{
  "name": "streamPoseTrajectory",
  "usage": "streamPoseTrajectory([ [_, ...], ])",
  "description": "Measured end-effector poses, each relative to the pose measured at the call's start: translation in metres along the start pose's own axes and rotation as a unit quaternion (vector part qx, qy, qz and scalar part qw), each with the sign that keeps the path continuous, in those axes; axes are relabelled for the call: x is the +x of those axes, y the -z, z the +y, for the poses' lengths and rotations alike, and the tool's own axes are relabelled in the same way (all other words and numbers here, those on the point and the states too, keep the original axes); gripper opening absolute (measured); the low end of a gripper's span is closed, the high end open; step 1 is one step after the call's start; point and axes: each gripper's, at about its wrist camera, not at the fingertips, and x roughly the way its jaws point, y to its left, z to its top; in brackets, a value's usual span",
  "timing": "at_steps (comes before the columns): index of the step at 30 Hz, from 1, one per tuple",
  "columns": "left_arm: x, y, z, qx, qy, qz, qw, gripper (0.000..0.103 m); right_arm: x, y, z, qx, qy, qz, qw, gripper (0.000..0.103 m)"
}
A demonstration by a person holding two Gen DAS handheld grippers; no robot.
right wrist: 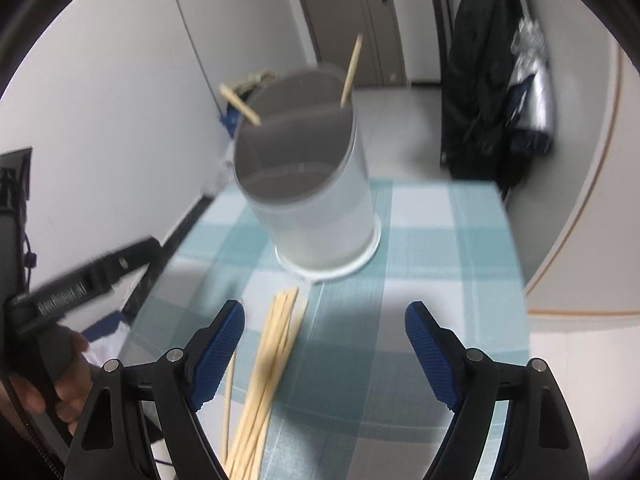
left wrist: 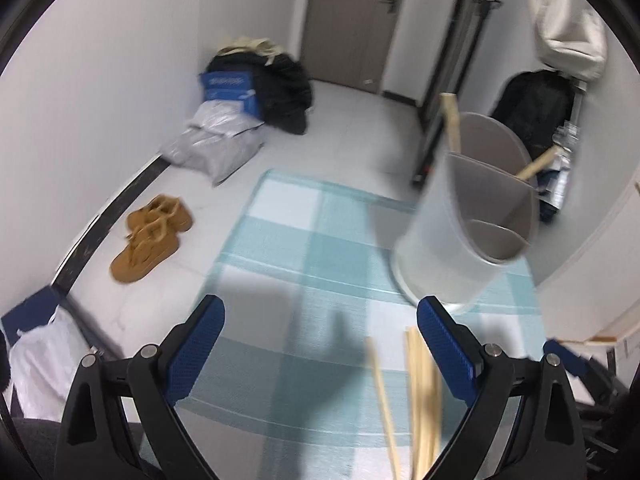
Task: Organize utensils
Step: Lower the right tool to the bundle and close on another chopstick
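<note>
A white utensil holder [left wrist: 460,216] with grey divided compartments stands on the teal checked tablecloth [left wrist: 312,264]; two wooden chopsticks [left wrist: 452,120] stick out of it. The holder [right wrist: 308,192] also shows in the right wrist view with both chopsticks [right wrist: 351,70]. A loose bundle of wooden chopsticks [right wrist: 268,372] lies on the cloth in front of the holder; it shows in the left wrist view [left wrist: 420,392] too. My left gripper [left wrist: 320,352] is open and empty, left of the bundle. My right gripper [right wrist: 324,356] is open and empty, the bundle by its left finger.
The left hand-held gripper's body [right wrist: 80,280] shows at the left of the right wrist view. On the floor lie brown slippers [left wrist: 152,232], bags and dark clothes [left wrist: 256,92]. A black coat [right wrist: 480,80] hangs beyond the table's far edge. A door [left wrist: 352,20] is behind.
</note>
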Motion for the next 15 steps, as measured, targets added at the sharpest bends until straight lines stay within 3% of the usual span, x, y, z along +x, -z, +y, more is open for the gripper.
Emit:
streamPoseTrajectory([
  [8, 0.007, -0.013, 0.032, -0.057, -0.023, 0.028, 0.9977, 0.094, 0.055, -0.003, 0.006, 0.004, 0.018, 0.098, 0.995, 0.066],
  [15, 0.008, -0.015, 0.041, -0.082, -0.024, 0.037, 0.9957, 0.094, 0.077, -0.005, 0.02, -0.043, 0.048, 0.132, 0.989, 0.049],
])
